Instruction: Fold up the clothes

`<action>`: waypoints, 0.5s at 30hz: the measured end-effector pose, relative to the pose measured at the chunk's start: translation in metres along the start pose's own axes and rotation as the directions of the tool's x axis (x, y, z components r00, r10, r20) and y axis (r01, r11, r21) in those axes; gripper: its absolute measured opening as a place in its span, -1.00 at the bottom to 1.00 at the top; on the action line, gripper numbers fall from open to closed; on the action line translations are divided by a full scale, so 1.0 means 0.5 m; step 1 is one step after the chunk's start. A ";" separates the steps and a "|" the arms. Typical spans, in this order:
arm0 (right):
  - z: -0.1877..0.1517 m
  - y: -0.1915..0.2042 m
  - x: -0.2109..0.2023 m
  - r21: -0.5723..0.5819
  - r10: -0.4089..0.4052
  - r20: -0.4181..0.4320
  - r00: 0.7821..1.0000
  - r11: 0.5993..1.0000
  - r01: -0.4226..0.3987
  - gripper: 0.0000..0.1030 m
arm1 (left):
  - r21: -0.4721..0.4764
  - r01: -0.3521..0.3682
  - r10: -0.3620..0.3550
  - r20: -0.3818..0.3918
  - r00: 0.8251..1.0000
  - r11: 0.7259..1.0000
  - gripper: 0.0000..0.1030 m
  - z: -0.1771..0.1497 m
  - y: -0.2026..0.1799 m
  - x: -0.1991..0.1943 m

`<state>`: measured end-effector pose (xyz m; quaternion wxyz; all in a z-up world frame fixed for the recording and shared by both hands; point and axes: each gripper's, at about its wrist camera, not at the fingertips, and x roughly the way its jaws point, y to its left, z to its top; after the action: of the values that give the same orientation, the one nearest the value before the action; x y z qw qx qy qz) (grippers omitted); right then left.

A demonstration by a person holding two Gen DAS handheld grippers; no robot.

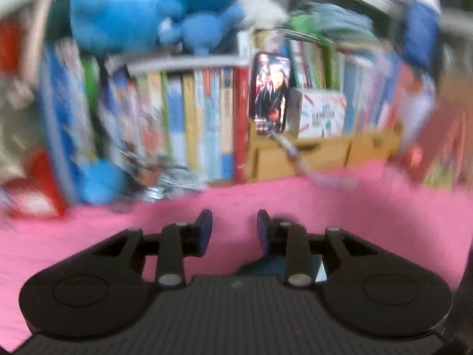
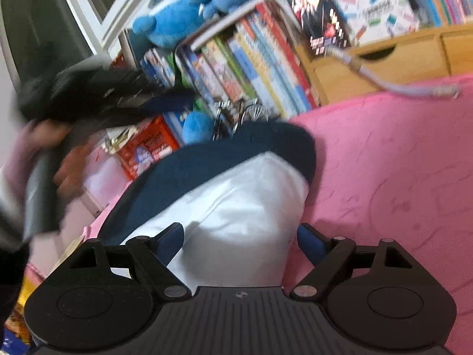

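Note:
A folded garment, white (image 2: 239,207) with a dark navy band (image 2: 224,153) along its far edge, lies on the pink bedspread (image 2: 399,177). My right gripper (image 2: 241,236) hovers over its near end, open, with a finger on either side of the white cloth and nothing clamped. My left gripper (image 1: 234,230) is open above bare pink bedspread (image 1: 354,213), holding nothing; a dark corner of cloth (image 1: 266,266) shows just under its right finger. In the right wrist view the left gripper's black body (image 2: 97,94) is raised at the far left, held by a hand (image 2: 71,168).
Behind the bed stands a shelf of books (image 1: 201,124) with blue plush toys (image 1: 142,11) on top and a wooden drawer box (image 1: 319,153). A phone on a flexible holder (image 1: 270,94) leans there, its arm (image 2: 399,85) reaching over the bedspread. A red box (image 2: 147,148) sits at the left.

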<state>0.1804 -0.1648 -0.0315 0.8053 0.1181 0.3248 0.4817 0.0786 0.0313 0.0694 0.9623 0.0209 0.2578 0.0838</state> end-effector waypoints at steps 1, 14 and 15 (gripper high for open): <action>0.002 -0.002 -0.008 0.000 -0.009 0.021 1.000 1.000 0.009 0.64 | 0.088 -0.025 0.023 0.016 1.000 0.996 -0.37 -0.026 -0.016 -0.026; -0.055 0.077 -0.224 -0.181 -0.216 0.215 0.953 0.950 0.256 0.79 | 0.056 -0.308 0.310 -0.040 0.950 0.950 -0.31 -0.205 0.083 -0.113; -0.066 0.097 -0.237 -0.215 -0.231 0.231 0.945 0.935 0.281 0.79 | 0.046 -0.276 0.277 -0.009 0.961 0.960 -0.27 -0.201 0.070 -0.127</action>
<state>0.0870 -0.2452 0.0162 0.8985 0.0224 0.1919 0.3941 -0.0310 0.0545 0.0165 0.9384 0.0776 0.2617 0.2118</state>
